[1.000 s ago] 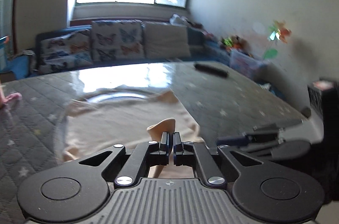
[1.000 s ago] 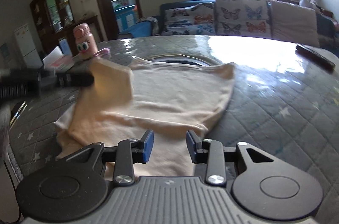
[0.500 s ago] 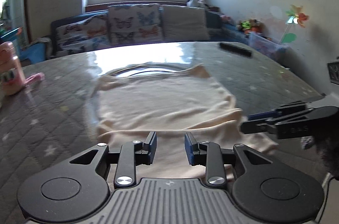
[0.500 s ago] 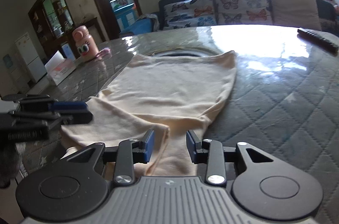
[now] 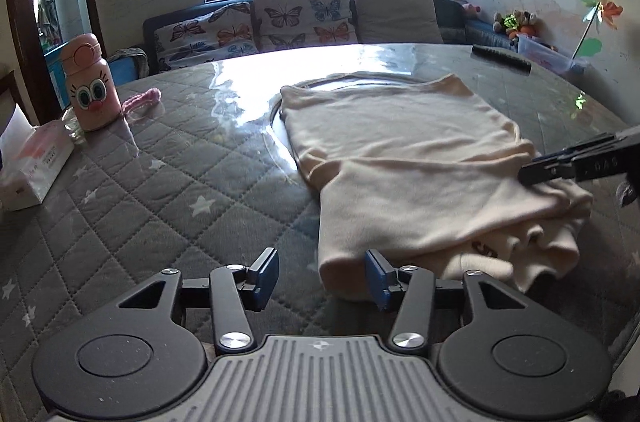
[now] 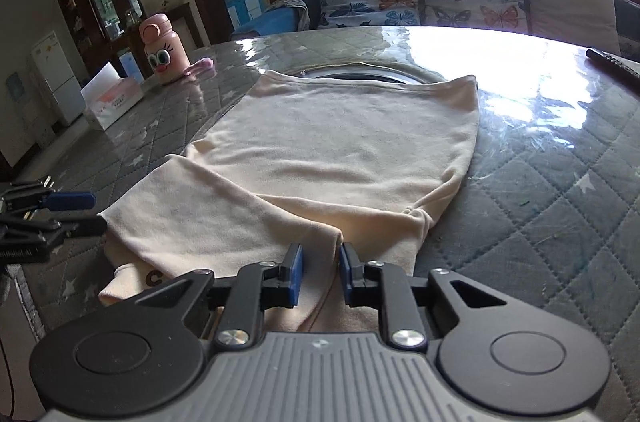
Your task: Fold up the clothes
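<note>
A cream shirt (image 5: 404, 158) lies flat on the grey quilted table (image 5: 160, 182), its near part folded over; it also shows in the right wrist view (image 6: 336, 150). My left gripper (image 5: 322, 276) is open and empty, its right finger beside the shirt's near left corner. My right gripper (image 6: 319, 272) is open over the shirt's near edge, holding nothing. The right gripper shows at the shirt's right side in the left wrist view (image 5: 576, 164). The left gripper shows at the shirt's left corner in the right wrist view (image 6: 52, 212).
A pink cartoon bottle (image 5: 90, 82) and a tissue box (image 5: 28, 166) stand at the table's left. A black remote (image 5: 500, 59) lies at the far right. A sofa with butterfly cushions (image 5: 304, 16) is behind the table.
The left gripper let go of the shirt fold, opened wide and pulled back to the left. The fold now lies flat. The right gripper stayed open and moved slightly closer.
</note>
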